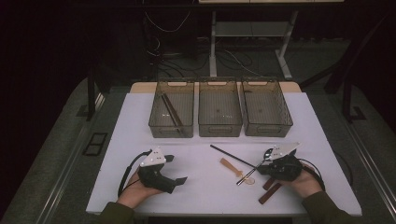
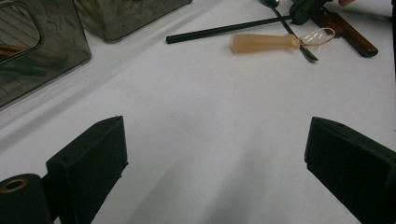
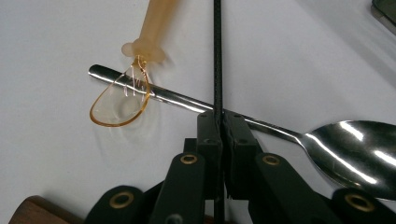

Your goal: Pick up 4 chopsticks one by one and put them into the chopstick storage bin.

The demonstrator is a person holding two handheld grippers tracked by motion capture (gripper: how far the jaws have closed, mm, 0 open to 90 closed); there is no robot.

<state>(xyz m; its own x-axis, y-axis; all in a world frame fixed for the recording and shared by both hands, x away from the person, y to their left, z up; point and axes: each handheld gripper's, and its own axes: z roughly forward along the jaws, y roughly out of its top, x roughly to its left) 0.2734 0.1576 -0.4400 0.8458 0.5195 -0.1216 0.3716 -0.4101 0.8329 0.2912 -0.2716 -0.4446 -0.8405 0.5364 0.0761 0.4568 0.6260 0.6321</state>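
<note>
— While the right claw (image 3: 218, 122) sits low on the table (image 1: 205, 186), what does it grip?

— Its jaws are pressed together on the thin black stick (image 3: 217, 56), which runs straight out from between them, far and to the left in the high view.

— And beneath that?

— A metal spoon (image 3: 345, 149) crosses under the stick, its handle passing through the bowl of a clear amber plastic spoon (image 3: 126, 88). A brown wooden piece (image 1: 270, 192) lies near the right hand.

— The left claw (image 1: 173, 169)?

— Jaws wide apart, nothing between them, resting at the near left. Three clear bins (image 1: 220, 113) stand along the far side.
</note>
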